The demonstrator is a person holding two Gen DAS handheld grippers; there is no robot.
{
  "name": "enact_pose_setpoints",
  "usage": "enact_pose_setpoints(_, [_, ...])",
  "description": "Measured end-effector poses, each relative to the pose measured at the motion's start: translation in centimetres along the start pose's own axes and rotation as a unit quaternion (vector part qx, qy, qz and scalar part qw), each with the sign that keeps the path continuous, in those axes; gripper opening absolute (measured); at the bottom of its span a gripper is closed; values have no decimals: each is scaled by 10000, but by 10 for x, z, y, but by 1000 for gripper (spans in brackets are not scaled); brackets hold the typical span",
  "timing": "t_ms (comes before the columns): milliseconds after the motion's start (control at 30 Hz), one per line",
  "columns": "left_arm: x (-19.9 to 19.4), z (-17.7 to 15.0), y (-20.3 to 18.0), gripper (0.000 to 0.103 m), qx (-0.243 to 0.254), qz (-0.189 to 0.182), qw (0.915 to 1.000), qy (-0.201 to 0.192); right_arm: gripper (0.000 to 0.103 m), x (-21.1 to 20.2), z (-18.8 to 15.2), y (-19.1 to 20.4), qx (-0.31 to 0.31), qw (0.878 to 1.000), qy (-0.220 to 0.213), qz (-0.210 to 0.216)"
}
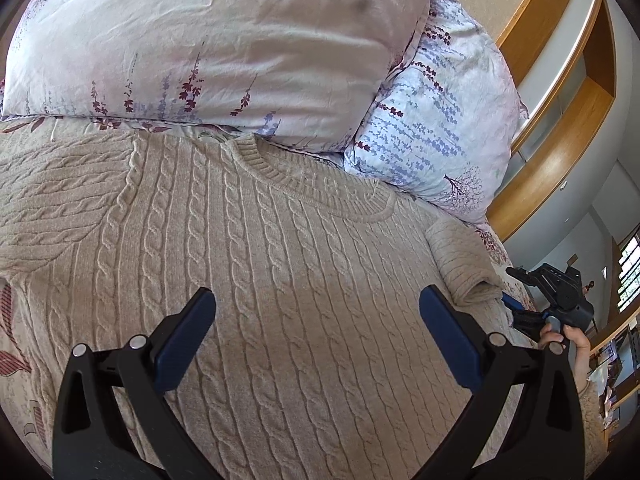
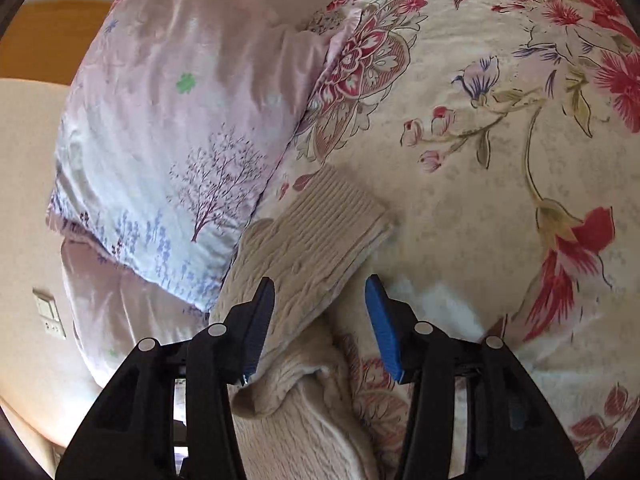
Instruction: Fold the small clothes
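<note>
A beige cable-knit sweater [image 1: 256, 264] lies flat on the bed, its round neck toward the pillows. My left gripper [image 1: 318, 300] is open and empty, hovering over the middle of its chest. One sleeve [image 1: 460, 260] lies at the right side, with my right gripper [image 1: 516, 308] beside it in a hand. In the right wrist view my right gripper [image 2: 320, 284] is open, its fingers on either side of that sleeve [image 2: 304, 252] near the ribbed cuff [image 2: 340, 200]. I cannot tell whether the pads touch the fabric.
Two pale floral pillows [image 1: 200, 40] [image 1: 432, 120] sit at the head of the bed. A flowered bedspread [image 2: 500, 140] covers the mattress. A wooden headboard shelf [image 1: 560, 80] runs along the wall on the right.
</note>
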State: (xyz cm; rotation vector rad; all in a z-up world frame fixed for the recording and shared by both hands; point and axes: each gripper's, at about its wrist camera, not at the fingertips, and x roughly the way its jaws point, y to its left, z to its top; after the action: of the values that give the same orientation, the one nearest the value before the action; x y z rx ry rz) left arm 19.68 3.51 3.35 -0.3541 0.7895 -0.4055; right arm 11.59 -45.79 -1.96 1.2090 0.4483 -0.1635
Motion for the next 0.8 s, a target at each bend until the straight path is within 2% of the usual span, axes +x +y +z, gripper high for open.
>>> enact_pose_setpoints(33, [-4, 1, 0, 101, 1, 0, 10000, -37, 44, 5, 2, 2, -66, 9999, -63, -92])
enact_pose_setpoints(100, [-11, 3, 2, 101, 31, 36, 9999, -121, 26, 11, 6, 7, -327, 9987, -185, -342])
enact_pose_setpoints(133, [-14, 3, 3, 101, 50, 61, 9998, -156, 13, 13, 7, 11, -483, 9976, -234, -439])
enact_pose_setpoints(200, [-20, 4, 6, 101, 59, 72, 9997, -208, 11, 12, 4, 25, -803, 9953, -324, -429])
enact_pose_setpoints(333, [-24, 6, 15, 101, -87, -121, 9997, -205, 10, -3, -24, 76, -1688, 9843, -493, 150])
enact_pose_setpoints(433, [-23, 9, 21, 95, -377, -405, 9983, -160, 10, 1, -64, 119, -2194, 9723, -64, 806])
enact_pose_setpoints(500, [-21, 9, 27, 92, -688, -711, 9951, -69, 10, 12, -101, 143, -2562, 9588, 396, 1165])
enact_pose_setpoints(600, [-15, 7, 32, 91, -1074, -1056, 9886, 88, 11, 47, -157, 174, -3028, 9297, 1505, 1461])
enact_pose_setpoints(633, [-13, 7, 31, 91, -1146, -1113, 9871, 139, 17, 60, -174, 178, -3085, 9209, 1889, 1451])
enact_pose_setpoints(667, [-12, 6, 31, 91, -1202, -1150, 9859, 190, 33, 71, -187, 180, -3107, 9144, 2185, 1400])
enact_pose_setpoints(700, [-10, 5, 30, 91, -1245, -1168, 9850, 239, 42, 79, -197, 180, -3095, 9108, 2382, 1335])
enact_pose_setpoints(767, [-7, 4, 29, 90, -1306, -1194, 9836, 338, 62, 78, -201, 174, -2915, 9132, 2478, 1402])
enact_pose_setpoints(800, [-5, 3, 28, 91, -1332, -1231, 9826, 388, 66, 74, -198, 170, -2806, 9162, 2458, 1465])
